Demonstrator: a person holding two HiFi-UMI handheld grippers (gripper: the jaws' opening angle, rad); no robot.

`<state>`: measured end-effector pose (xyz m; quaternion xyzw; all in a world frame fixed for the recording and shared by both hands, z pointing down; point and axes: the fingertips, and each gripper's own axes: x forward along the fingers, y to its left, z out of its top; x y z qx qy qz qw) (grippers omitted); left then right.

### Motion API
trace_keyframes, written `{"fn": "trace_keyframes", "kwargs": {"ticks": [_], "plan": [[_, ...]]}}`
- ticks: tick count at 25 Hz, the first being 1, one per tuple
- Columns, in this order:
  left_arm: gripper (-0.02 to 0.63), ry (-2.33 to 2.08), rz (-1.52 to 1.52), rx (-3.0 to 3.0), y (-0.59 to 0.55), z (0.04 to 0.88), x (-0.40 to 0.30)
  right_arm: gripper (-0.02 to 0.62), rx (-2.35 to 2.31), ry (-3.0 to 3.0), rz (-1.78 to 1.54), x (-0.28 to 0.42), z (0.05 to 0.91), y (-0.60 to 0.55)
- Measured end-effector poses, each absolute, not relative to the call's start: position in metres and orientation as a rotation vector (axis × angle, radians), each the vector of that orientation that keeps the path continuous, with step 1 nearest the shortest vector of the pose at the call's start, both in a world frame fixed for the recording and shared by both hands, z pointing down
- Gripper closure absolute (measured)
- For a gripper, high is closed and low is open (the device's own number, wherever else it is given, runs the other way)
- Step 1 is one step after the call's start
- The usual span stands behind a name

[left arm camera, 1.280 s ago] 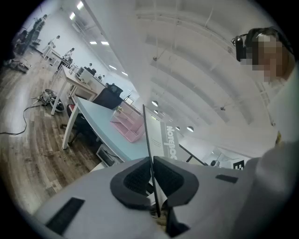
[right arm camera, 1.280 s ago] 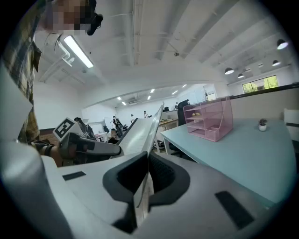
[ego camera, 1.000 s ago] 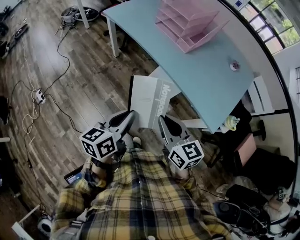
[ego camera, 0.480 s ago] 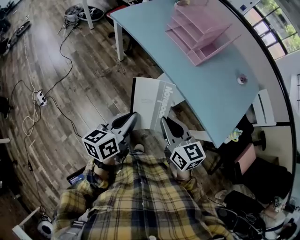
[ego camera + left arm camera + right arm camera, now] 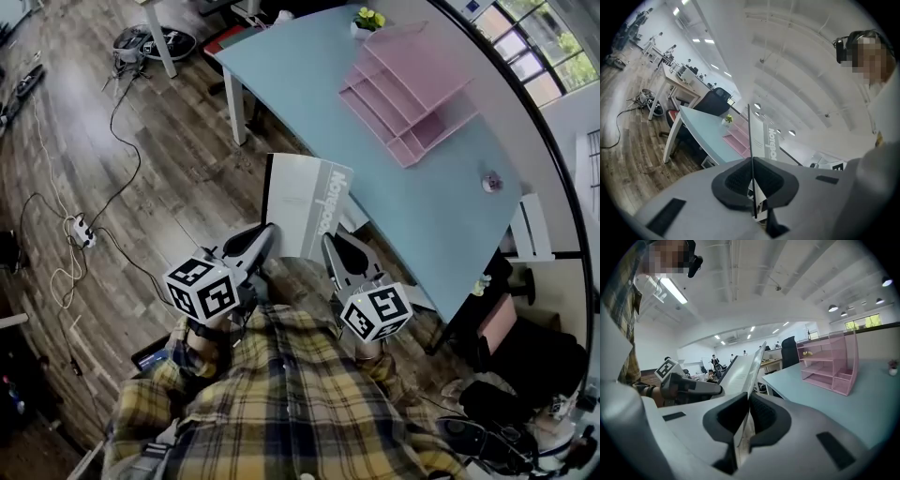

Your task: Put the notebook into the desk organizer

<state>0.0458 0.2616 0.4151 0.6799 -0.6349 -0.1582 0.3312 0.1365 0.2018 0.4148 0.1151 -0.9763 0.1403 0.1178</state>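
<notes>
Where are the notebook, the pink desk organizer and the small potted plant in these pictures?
notebook [image 5: 298, 202], head view, middle of its pale cover.
pink desk organizer [image 5: 412, 94], head view, one of its middle shelves.
small potted plant [image 5: 364, 20], head view, its yellow-green top.

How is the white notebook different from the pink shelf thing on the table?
The flat white-and-grey notebook is thin like a board; the pink plastic desk organizer is boxy with open shelves. The notebook is up in the air, pinched by the left tool and right tool; the desk organizer stands on the pale blue table with no tool on it. Both have straight edges.
</notes>
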Motion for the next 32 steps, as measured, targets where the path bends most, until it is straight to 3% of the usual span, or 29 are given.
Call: {"fn": "trace_keyframes", "kwargs": {"ticks": [9, 32], "plan": [[0.6, -1.598, -0.395, 1.818, 0.247, 0.42, -0.021, 0.574, 0.43, -2.846, 0.428, 0.072, 0.421, 0.191], [0.601, -1.486, -0.343, 1.848, 0.169, 0.44, -0.075, 0.574, 0.575, -2.799, 0.478, 0.021, 0.442, 0.121]]}}
